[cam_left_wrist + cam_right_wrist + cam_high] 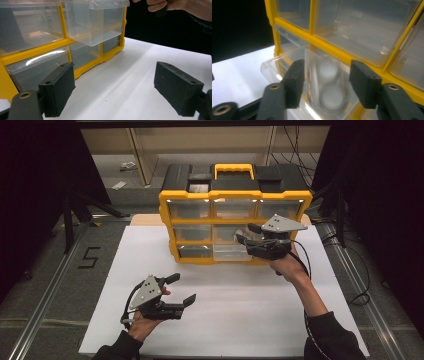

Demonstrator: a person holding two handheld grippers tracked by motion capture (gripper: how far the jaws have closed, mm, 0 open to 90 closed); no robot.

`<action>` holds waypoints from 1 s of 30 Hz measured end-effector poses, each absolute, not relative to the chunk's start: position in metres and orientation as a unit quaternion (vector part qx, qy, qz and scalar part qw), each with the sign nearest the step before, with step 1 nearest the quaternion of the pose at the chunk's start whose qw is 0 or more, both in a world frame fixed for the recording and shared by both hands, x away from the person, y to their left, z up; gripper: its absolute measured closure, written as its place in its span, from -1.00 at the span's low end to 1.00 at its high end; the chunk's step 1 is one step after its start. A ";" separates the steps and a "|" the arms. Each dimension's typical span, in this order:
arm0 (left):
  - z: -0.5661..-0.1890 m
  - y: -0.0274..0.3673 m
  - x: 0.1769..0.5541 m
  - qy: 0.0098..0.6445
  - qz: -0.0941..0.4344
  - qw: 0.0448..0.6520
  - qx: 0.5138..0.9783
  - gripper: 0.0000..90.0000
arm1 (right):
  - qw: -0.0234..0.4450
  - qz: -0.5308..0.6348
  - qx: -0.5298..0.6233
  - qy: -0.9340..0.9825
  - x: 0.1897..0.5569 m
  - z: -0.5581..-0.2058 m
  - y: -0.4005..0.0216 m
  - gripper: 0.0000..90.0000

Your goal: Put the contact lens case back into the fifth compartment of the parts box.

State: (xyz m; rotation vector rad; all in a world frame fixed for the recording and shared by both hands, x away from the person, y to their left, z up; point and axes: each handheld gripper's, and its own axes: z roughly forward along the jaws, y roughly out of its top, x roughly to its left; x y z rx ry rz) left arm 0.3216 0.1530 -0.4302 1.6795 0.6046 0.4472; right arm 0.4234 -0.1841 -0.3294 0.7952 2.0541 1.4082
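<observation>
A yellow-framed organizer (235, 195) with clear drawers and a black lid stands at the back of the white tabletop. One middle drawer (231, 251) is pulled out toward me; it is also in the left gripper view (100, 22). My right gripper (245, 233) points into that drawer. In the right gripper view its jaws (328, 82) stand apart around a blurred clear item (327, 87) with two white round shapes, and narrow gaps show between it and the pads. My left gripper (184, 288) rests low at the front left, open with nothing between its jaws (115, 92).
The white tabletop (240, 310) lies bare between the organizer and the front edge. The other drawers (30, 22) are pushed in. A yellow handle (233, 168) tops the lid. Dark floor and cables (350, 270) surround the table.
</observation>
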 end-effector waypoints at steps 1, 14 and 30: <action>-0.430 0.153 0.321 0.261 0.193 0.606 0.726 -0.63 | 0.260 0.521 0.294 0.758 0.423 -0.328 -0.184 -0.01; -0.430 0.153 0.321 0.262 0.193 0.606 0.726 -0.63 | 0.259 0.539 0.270 0.755 0.410 -0.316 -0.180 -0.26; -0.430 0.153 0.321 0.262 0.196 0.606 0.725 -0.63 | 0.252 0.542 0.254 0.760 0.399 -0.312 -0.173 -0.44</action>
